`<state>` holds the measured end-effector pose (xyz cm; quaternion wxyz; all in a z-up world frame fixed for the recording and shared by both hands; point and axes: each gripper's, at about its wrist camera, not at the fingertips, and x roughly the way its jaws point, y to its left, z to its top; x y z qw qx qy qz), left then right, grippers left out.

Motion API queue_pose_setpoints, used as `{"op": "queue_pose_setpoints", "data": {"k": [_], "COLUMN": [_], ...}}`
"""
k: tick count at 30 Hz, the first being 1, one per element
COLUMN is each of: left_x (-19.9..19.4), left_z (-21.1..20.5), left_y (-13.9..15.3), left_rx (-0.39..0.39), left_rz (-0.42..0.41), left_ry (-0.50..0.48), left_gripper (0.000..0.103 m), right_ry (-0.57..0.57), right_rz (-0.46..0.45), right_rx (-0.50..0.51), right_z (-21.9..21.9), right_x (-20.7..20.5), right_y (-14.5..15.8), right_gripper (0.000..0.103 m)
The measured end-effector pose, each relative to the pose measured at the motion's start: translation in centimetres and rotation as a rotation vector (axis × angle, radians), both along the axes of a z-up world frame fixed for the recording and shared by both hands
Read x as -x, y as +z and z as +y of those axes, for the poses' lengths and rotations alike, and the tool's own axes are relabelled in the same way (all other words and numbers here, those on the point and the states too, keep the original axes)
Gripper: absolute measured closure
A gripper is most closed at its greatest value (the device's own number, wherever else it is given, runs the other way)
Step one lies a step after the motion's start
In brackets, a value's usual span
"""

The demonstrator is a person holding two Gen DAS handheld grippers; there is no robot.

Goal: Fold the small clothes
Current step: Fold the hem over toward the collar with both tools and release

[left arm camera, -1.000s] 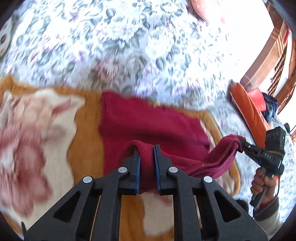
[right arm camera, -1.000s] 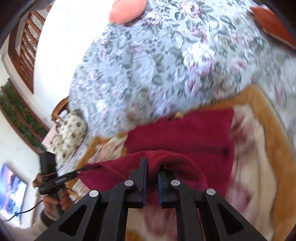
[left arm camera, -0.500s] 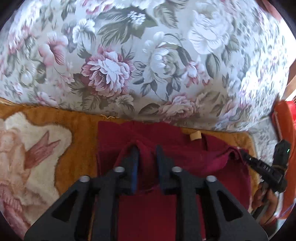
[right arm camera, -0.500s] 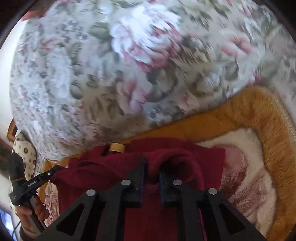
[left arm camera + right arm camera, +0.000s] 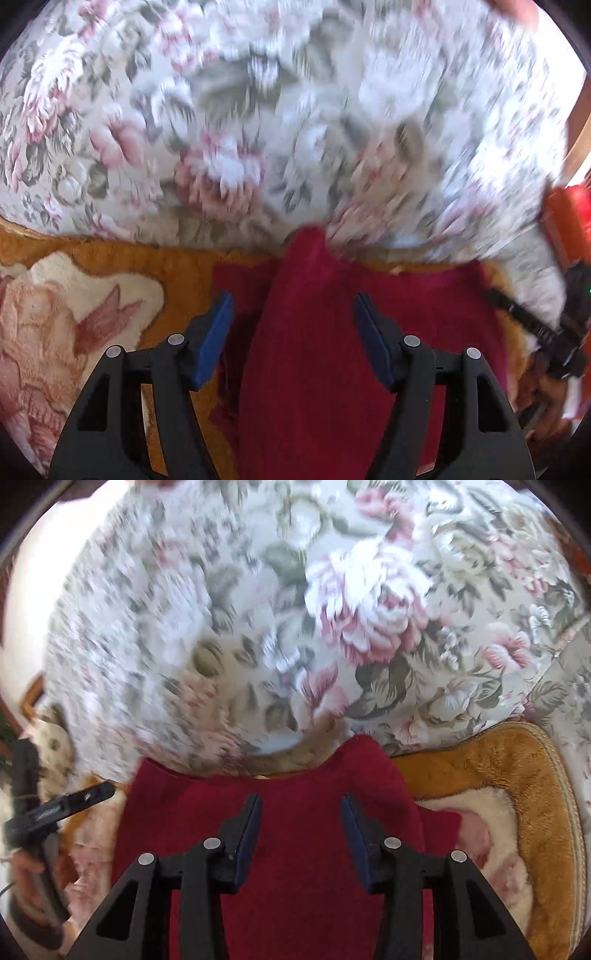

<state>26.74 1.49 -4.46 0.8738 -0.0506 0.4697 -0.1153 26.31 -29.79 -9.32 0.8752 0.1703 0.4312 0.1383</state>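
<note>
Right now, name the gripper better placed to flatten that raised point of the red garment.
Left. The left gripper straddles the red garment's taller peak, opening jaws clear of cloth; the right gripper's peak looks lower.

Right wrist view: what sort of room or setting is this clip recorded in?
Probably a home living room. A floral upholstered sofa or cushion fills the background, a plush orange blanket with a flower pattern covers the seat, and the dark red garment lies on it.
</note>
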Motion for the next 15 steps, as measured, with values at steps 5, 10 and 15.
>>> {"op": "queue_pose_setpoints", "data": {"k": [5, 10, 15], "left_x": [-3.3, -5.5, -3.3], "left_z": [0.4, 1.1, 1.2], "left_y": [-4.4, -7.2, -5.0], "left_rx": [-0.066, -0.022, -0.053], "left_rz": [0.103, 0.187, 0.112], "left_ry": [0.112, 0.165, 0.157], "left_gripper": [0.036, 0.034, 0.035], "right_ry": [-0.105, -0.087, -0.070], "right_rz": [0.135, 0.176, 0.148], "right_rx": [0.129, 0.215, 0.182], "right_z": [-0.3, 0.6, 0.3], "right_x": [-3.7, -6.2, -5.1], "right_y": [-4.3, -6.8, -4.7], "right_gripper": [0.061, 0.060, 0.060]}}
